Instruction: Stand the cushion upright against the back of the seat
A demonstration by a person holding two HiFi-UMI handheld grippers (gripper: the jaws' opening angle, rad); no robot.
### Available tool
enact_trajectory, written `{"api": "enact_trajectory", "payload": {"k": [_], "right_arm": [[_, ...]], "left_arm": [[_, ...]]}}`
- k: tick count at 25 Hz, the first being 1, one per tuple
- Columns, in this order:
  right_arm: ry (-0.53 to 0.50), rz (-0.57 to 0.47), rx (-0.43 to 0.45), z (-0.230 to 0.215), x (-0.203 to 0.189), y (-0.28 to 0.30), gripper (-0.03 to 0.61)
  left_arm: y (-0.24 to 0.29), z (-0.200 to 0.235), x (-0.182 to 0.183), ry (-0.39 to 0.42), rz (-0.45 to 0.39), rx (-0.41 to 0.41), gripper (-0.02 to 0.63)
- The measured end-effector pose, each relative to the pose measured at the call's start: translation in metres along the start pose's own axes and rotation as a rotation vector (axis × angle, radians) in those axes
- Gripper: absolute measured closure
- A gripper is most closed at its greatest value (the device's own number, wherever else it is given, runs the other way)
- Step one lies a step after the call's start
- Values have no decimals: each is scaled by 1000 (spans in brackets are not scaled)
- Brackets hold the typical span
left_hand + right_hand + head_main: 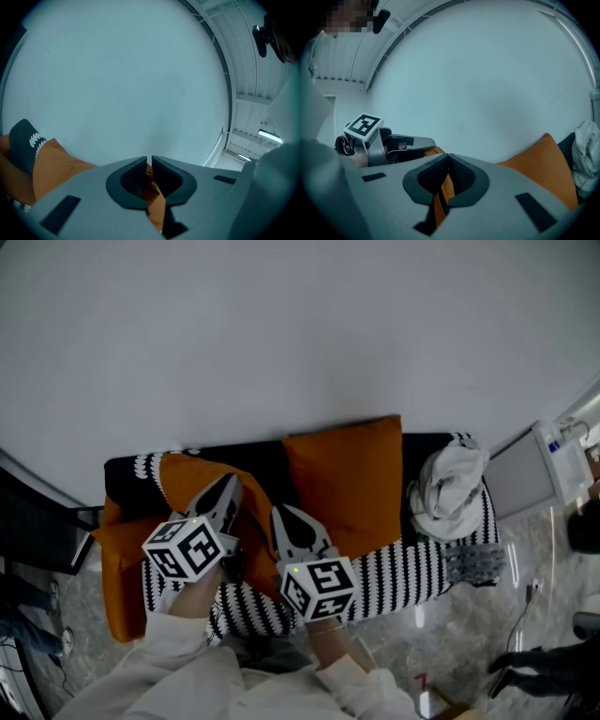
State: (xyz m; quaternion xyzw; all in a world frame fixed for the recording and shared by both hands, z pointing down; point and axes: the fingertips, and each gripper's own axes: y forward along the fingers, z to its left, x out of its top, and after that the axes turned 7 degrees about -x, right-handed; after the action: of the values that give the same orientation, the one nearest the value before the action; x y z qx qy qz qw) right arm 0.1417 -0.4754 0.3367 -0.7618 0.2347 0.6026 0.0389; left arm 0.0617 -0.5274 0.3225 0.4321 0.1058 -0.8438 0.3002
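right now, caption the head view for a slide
Left gripper and right gripper pinch an orange cushion over the striped seat, beside an upright second cushion.

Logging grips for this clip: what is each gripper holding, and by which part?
Both hold one orange cushion: the left gripper and right gripper each pinch fabric at its edge.

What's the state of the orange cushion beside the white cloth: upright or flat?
Upright: the orange cushion stands on edge, leaning on the seat back, its top corners above it.

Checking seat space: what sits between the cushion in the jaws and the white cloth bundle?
A second orange cushion, standing upright, right of the held cushion; seen in the head view.
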Motion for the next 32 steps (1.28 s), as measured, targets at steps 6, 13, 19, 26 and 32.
{"api": "enact_trajectory", "payload": {"k": [6, 13, 19, 26, 32], "right_arm": [[14, 8, -6, -9, -1, 16, 566], [43, 18, -42, -28, -1, 29, 566], [58, 23, -52, -35, -1, 40, 566], [61, 26, -67, -40, -4, 44, 566], [72, 36, -82, -44, -12, 50, 566]], "left_arm": [[22, 9, -1, 0, 12, -2, 577], [49, 19, -1, -5, 43, -18, 577], [73, 32, 0, -23, 64, -18, 577], [93, 38, -4, -35, 86, -23, 577], [112, 46, -5, -49, 103, -32, 577]]}}
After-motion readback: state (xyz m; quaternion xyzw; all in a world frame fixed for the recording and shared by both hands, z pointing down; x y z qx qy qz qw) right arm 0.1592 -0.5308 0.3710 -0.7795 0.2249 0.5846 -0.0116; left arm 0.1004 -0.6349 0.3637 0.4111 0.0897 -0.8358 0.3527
